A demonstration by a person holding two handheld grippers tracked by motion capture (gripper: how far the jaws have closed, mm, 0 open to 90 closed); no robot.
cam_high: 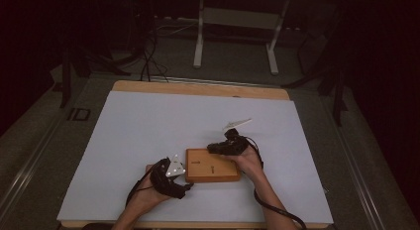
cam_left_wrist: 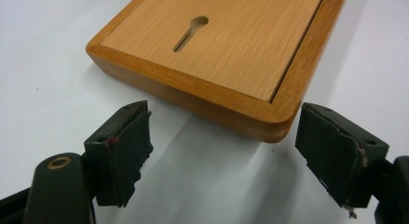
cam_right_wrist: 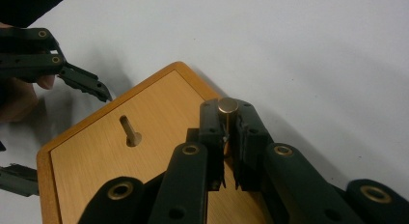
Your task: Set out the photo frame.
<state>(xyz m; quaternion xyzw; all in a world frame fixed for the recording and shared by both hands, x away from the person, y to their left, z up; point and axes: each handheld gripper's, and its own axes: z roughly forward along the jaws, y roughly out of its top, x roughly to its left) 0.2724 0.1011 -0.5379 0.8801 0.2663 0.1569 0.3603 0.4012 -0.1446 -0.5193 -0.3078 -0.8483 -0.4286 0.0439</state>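
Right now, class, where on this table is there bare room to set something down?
The far half of the white sheet and its strips left and right are free. It is crowded near the front: wooden box, left gripper beside it, right gripper pinching a brass pin.

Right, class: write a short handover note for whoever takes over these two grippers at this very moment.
Left gripper: open, empty, jaws straddling the near corner of the wooden box without touching it.
Right gripper: shut on a brass-coloured pin standing over the box lid.
Box lies flat on the white table; the keyhole slot in its lid is empty.
Done: pin gripped. Left, probably: steady the box and work the pin; its purpose is unclear.
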